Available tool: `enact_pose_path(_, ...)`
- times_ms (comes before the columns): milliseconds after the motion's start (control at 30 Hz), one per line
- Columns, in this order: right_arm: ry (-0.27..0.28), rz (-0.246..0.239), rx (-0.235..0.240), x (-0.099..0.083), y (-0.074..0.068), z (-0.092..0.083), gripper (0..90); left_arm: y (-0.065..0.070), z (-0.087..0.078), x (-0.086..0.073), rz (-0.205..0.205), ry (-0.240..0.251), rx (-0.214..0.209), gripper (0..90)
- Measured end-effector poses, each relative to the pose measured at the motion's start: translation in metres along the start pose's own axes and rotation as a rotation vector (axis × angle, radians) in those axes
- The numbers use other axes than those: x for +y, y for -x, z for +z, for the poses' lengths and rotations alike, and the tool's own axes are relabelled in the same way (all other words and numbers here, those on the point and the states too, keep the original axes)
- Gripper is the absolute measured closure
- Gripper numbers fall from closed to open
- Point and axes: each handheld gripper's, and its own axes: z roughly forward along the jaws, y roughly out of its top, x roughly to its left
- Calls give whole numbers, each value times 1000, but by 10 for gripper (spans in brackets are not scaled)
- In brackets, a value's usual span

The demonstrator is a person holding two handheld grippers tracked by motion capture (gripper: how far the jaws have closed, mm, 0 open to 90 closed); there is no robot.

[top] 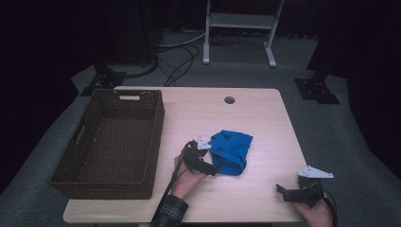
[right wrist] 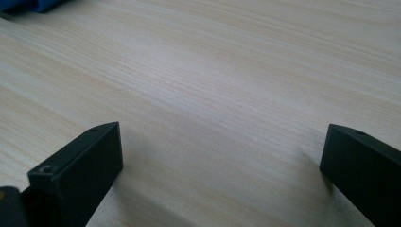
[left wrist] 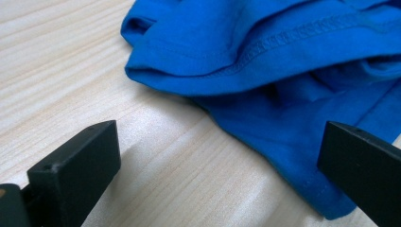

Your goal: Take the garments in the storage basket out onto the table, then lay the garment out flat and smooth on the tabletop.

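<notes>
While the left gripper [top: 213, 169] sits low at the near edge of the blue cloth [top: 231, 150], its jaws stand spread wide, nothing pinched. In the left gripper view the cloth [left wrist: 283, 71] lies crumpled ahead of the jaws and between them toward the right jaw; a hemmed edge runs down to just beside that jaw's tip, whether touching cannot be told. Bare table [left wrist: 94, 85] lies ahead of the left jaw. A stitched seam crosses the upper fold.

The right gripper [top: 282, 190] rests near the table's front-right corner, well apart from the cloth, w/ jaws likewise spread wide and empty. In the right gripper view only wood grain [right wrist: 213, 94] lies between and ahead of the jaws; a scrap of blue cloth [right wrist: 45, 4] shows far ahead, beyond the left jaw.

Approx. at the table [top: 265, 113] centre the cloth lies bunched, not flat. A brown wicker basket [top: 151, 142] stands on the far side of the left gripper from the cloth, near but not touching. A checked sleeve [top: 171, 210] shows behind the left gripper.
</notes>
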Motion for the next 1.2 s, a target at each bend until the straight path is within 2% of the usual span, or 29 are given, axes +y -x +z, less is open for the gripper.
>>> enact_pose_path(200,1,-5,4,0,0,0,0,5,2,0,38,-19,30,1)
enact_pose_path(500,5,7,9,-2,2,-2,0,5,2,0,40,-20,30,1)
enact_pose_path(667,28,9,9,0,2,-6,0,5,2,0,40,-22,31,1)
enact_pose_path(967,51,-19,23,7,-3,-9,0,5,2,0,40,-21,33,2)
enact_pose_path(1200,70,-16,36,13,-4,-10,0,5,2,1,40,-21,31,2)
